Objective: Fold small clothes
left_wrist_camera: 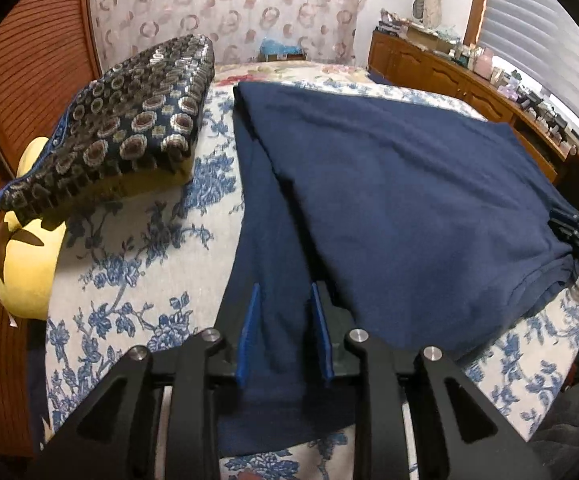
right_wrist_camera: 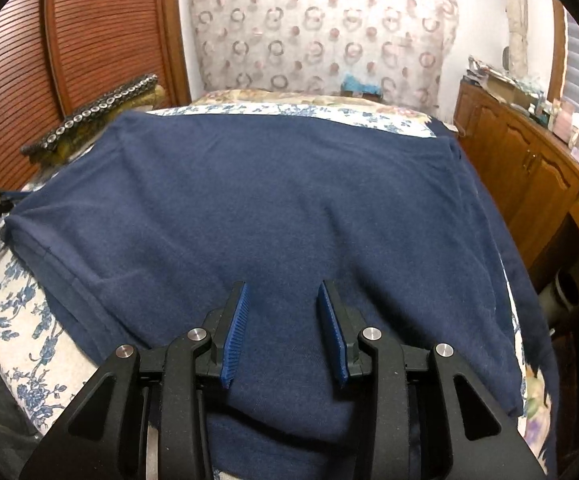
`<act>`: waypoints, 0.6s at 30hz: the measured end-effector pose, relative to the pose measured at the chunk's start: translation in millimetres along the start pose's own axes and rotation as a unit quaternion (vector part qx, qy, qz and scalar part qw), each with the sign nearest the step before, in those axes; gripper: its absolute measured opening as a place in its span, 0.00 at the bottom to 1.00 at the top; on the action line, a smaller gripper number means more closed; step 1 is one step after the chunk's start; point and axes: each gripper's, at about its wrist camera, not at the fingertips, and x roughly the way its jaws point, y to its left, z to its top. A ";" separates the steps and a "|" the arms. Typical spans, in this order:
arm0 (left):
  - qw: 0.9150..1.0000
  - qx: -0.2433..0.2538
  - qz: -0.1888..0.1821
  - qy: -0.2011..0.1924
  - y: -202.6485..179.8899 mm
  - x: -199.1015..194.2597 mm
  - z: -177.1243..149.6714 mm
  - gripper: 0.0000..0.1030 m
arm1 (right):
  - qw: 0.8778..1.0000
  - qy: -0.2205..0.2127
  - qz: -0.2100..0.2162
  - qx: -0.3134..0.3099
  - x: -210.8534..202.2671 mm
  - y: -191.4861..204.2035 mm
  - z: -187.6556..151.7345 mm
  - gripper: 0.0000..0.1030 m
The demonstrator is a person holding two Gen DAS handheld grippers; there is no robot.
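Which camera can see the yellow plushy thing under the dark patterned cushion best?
The left wrist view. There the yellow soft toy shows plainly at the left edge, partly tucked under the patterned cushion on the floral bedspread. The right wrist view shows only the cushion's edge; the toy itself cannot be made out.

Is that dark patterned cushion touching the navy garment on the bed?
Apart. The left wrist view shows a strip of floral bedspread between the patterned cushion and the navy garment.
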 end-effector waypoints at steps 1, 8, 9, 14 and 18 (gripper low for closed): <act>1.000 0.001 0.007 0.000 0.4 -0.2 -0.5 0.24 | 1.000 -0.001 -0.001 -0.002 -0.1 0.7 -0.3 0.35; 1.000 -0.013 0.009 -0.002 13.0 -2.8 -4.8 0.24 | 1.000 -0.007 0.005 0.001 -1.8 -2.7 -3.2 0.35; 1.000 -0.015 0.011 -0.002 15.2 -3.1 -4.8 0.24 | 1.000 -0.008 0.006 0.001 -1.6 -2.9 -2.9 0.35; 1.000 -0.028 0.008 0.000 26.2 -5.7 -6.0 0.24 | 1.000 -0.011 0.008 0.004 -3.1 -4.6 -4.4 0.35; 0.999 -0.035 0.002 -0.003 31.1 -8.7 -7.0 0.24 | 1.000 -0.012 0.011 0.007 -3.7 -6.5 -5.0 0.35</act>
